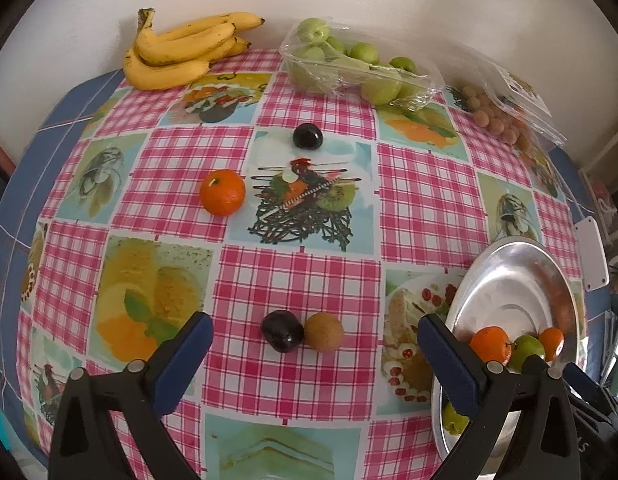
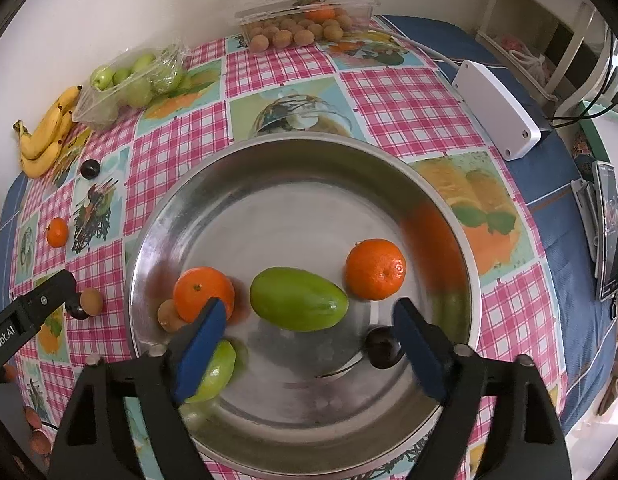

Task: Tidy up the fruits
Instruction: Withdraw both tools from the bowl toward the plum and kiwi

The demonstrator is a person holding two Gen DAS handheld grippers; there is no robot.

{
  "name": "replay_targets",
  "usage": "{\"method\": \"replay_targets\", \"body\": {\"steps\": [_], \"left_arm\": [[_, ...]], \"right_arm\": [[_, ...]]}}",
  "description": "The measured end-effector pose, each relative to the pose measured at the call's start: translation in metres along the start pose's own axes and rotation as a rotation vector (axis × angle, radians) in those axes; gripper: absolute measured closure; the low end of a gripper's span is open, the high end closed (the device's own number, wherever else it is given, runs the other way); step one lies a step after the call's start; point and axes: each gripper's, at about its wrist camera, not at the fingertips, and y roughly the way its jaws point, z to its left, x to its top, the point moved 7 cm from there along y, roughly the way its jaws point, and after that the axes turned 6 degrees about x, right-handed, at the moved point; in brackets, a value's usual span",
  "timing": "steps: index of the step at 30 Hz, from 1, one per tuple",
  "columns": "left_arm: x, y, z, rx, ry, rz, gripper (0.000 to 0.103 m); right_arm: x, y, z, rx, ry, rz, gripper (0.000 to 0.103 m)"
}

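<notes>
Both grippers (left (image 1: pixel 315 354), right (image 2: pixel 309 332)) gape empty; metal bowl (image 2: pixel 269 160) holds tangerines (image 2: pixel 375 269), green fruits (image 2: pixel 299 299), plum (image 2: pixel 383 347).

My left wrist camera looks steeply down over its tool (image 1: pixel 315 350) from close above the tabletop (image 1: pixel 297 280), facing the wall, with the metal bowl (image 1: pixel 505 280) at the frame's lower right. My right wrist camera hangs close over that bowl (image 2: pixel 269 168), also pitched steeply down. Both views share the bananas (image 1: pixel 185 50) (image 2: pixel 49 132) and the tub of green fruit (image 1: pixel 357 68) (image 2: pixel 129 84).
</notes>
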Motion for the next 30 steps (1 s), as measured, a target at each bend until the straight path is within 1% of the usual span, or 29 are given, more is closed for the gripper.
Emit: {"method": "replay_targets", "body": {"steps": [8, 13, 18, 22, 25, 30], "left_arm": [[0.001, 0.000, 0.003, 0.019, 0.012, -0.010, 0.000], [0.002, -0.004, 0.004, 0.005, 0.013, -0.019, 0.000], [0.005, -0.008, 0.012, -0.012, -0.010, -0.026, 0.000], [0.010, -0.011, 0.027, -0.014, -0.043, -0.035, 0.000], [0.014, -0.013, 0.041, 0.000, -0.072, -0.047, 0.000], [0.018, -0.016, 0.073, 0.033, -0.144, -0.063, 0.000]], "right_arm": [[0.000, 0.000, 0.003, 0.005, -0.013, -0.014, 0.011], [0.000, -0.001, 0.004, 0.009, -0.013, -0.016, 0.011], [0.001, -0.006, 0.008, 0.021, -0.015, -0.028, 0.011], [0.002, -0.009, 0.013, 0.036, -0.016, -0.039, 0.011], [0.003, -0.011, 0.019, 0.052, -0.022, -0.047, 0.011], [0.004, -0.013, 0.041, 0.085, -0.062, -0.060, 0.011]]}}
